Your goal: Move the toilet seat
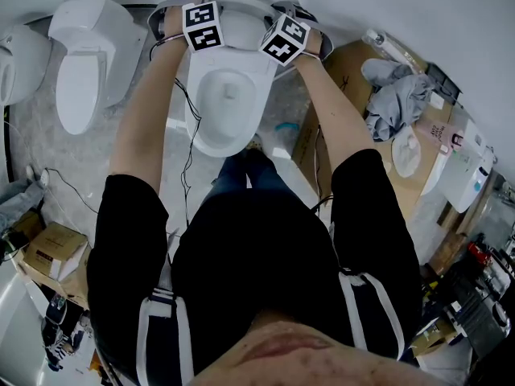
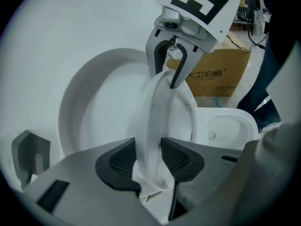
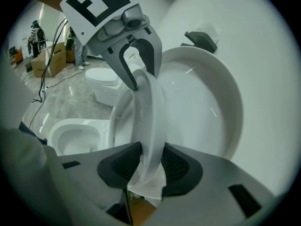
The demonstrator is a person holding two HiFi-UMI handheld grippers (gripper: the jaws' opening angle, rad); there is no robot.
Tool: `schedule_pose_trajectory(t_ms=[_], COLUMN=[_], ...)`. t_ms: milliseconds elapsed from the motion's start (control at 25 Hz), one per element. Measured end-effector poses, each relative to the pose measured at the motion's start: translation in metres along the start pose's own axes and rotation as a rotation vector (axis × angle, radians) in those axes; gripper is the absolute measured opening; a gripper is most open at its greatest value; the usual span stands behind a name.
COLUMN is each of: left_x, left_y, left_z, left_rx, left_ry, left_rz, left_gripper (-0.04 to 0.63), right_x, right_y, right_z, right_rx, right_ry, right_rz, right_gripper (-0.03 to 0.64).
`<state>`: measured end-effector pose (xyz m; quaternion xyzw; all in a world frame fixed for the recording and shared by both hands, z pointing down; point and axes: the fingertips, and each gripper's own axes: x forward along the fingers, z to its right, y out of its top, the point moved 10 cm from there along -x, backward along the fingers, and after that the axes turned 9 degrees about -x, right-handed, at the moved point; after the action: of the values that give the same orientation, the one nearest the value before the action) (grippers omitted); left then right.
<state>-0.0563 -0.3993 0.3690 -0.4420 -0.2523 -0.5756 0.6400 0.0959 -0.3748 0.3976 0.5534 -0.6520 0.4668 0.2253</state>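
The white toilet seat [image 1: 241,5] stands raised on edge over the open bowl [image 1: 228,95], with the lid [image 2: 96,107] upright behind it against the wall. My left gripper [image 2: 149,160] is shut on the seat's [image 2: 153,121] left rim, pads pressing both faces. On the right rim of the seat [image 3: 149,121] my right gripper [image 3: 149,166] is shut the same way. Each gripper shows in the other's view, clamped on the far side: the right gripper [image 2: 170,76] and the left gripper [image 3: 137,74]. In the head view their marker cubes sit side by side above the bowl.
A second toilet [image 1: 84,63] stands to the left, and another white fixture [image 1: 16,63] beyond it. Cardboard boxes [image 1: 354,79] with a grey cloth [image 1: 398,95] are close on the right. Cables run over the floor, and a small box [image 1: 52,252] lies lower left.
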Motion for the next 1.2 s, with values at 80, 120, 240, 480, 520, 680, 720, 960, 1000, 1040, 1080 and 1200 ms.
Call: schedule_pose_trajectory(t_ms=[80, 120, 240, 480, 520, 680, 720, 960, 1000, 1040, 1080, 1200], left_x=[-0.001, -0.003, -0.009, -0.02, -0.025, -0.058, -0.068, -0.142, -0.153, -0.164, -0.174, -0.207], left_y=[-0.001, -0.001, -0.003, -0.006, -0.006, -0.004, -0.003, 0.0, 0.0, -0.001, -0.002, -0.002], left_z=[0.001, 0.002, 0.007, 0.015, 0.016, 0.024, 0.027, 0.055, 0.062, 0.069, 0.076, 0.096], left_rx=[-0.001, -0.001, 0.001, -0.033, -0.052, -0.189, -0.227, -0.478, -0.529, -0.579, -0.624, -0.727], left_ry=[0.005, 0.011, 0.047, 0.169, 0.191, 0.3, 0.327, 0.459, 0.471, 0.482, 0.493, 0.531], left_rz=[0.0, 0.002, 0.02, 0.032, 0.049, 0.161, 0.197, 0.403, 0.425, 0.444, 0.461, 0.522], left_gripper=[0.158, 0.158, 0.163, 0.213, 0.213, 0.213, 0.21, 0.028, 0.015, 0.009, 0.009, 0.008], right_x=[-0.001, -0.003, -0.008, -0.021, -0.026, -0.055, -0.064, -0.13, -0.142, -0.154, -0.166, -0.2], right_y=[0.001, 0.002, 0.003, -0.007, -0.008, -0.008, -0.007, 0.011, 0.014, 0.017, 0.02, 0.025], right_z=[0.0, -0.001, -0.005, -0.009, -0.009, -0.012, -0.013, -0.025, -0.029, -0.033, -0.038, -0.053], right_rx=[-0.002, -0.005, -0.003, 0.087, 0.108, 0.182, 0.201, 0.289, 0.304, 0.321, 0.339, 0.402], right_ry=[-0.005, -0.005, -0.021, -0.047, -0.065, -0.177, -0.207, -0.365, -0.383, -0.398, -0.41, -0.437], right_rz=[-0.007, -0.005, 0.01, 0.025, 0.044, 0.135, 0.161, 0.323, 0.351, 0.38, 0.409, 0.497], right_gripper=[0.143, 0.143, 0.144, 0.196, 0.196, 0.195, 0.184, 0.057, 0.038, 0.029, 0.026, 0.025])
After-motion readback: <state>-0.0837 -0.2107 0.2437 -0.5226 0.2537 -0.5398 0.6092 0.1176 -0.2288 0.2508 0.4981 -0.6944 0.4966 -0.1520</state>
